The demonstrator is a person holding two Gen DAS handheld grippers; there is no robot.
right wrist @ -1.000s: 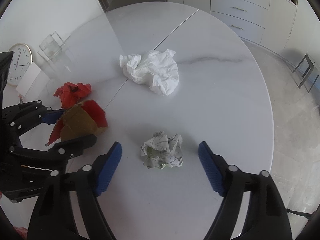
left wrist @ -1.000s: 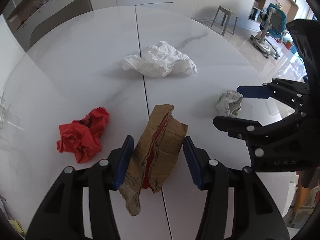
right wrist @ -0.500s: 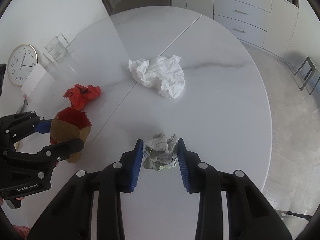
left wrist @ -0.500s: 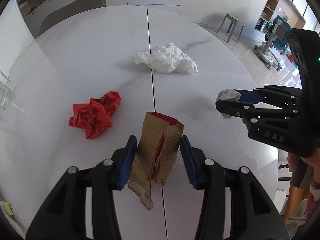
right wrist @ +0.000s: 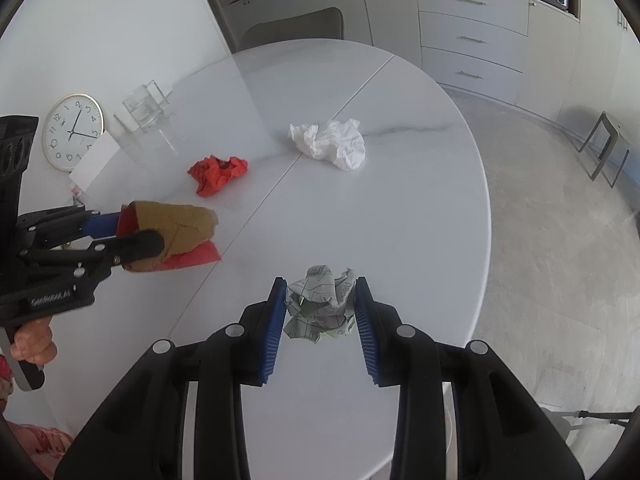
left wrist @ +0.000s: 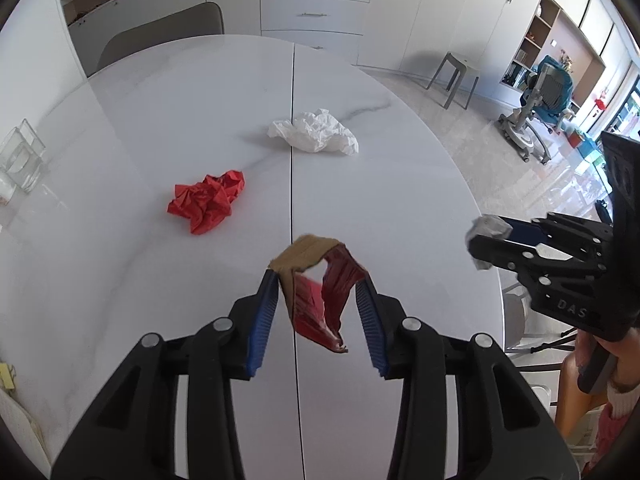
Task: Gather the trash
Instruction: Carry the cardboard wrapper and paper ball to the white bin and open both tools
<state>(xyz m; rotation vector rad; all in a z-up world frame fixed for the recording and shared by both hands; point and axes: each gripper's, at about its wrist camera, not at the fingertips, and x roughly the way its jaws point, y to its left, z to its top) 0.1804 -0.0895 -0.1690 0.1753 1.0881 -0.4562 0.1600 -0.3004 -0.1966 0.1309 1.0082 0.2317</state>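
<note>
Over the white marble table [left wrist: 160, 120], my left gripper [left wrist: 316, 280] holds a torn brown and red carton [left wrist: 308, 300] off the surface. Its jaws are closing and the pads press the carton's sides. The right wrist view shows the same carton [right wrist: 180, 228] at the left. My right gripper [right wrist: 320, 286] is shut on a crumpled printed paper ball [right wrist: 320, 308], raised above the table's near edge. A crumpled red paper [left wrist: 208, 206] and a white tissue wad [left wrist: 316, 136] lie on the table beyond both grippers.
A clear glass container [right wrist: 142, 110] and a round clock [right wrist: 72, 132] stand at the table's left side by the wall. A grey chair [left wrist: 160, 36] sits at the far end. A stool [left wrist: 452, 76] stands on the floor to the right.
The right gripper closed on the paper ball and lifted it. The left gripper tightened on the carton and raised it off the table. Both pulled back from the red paper and the tissue.
</note>
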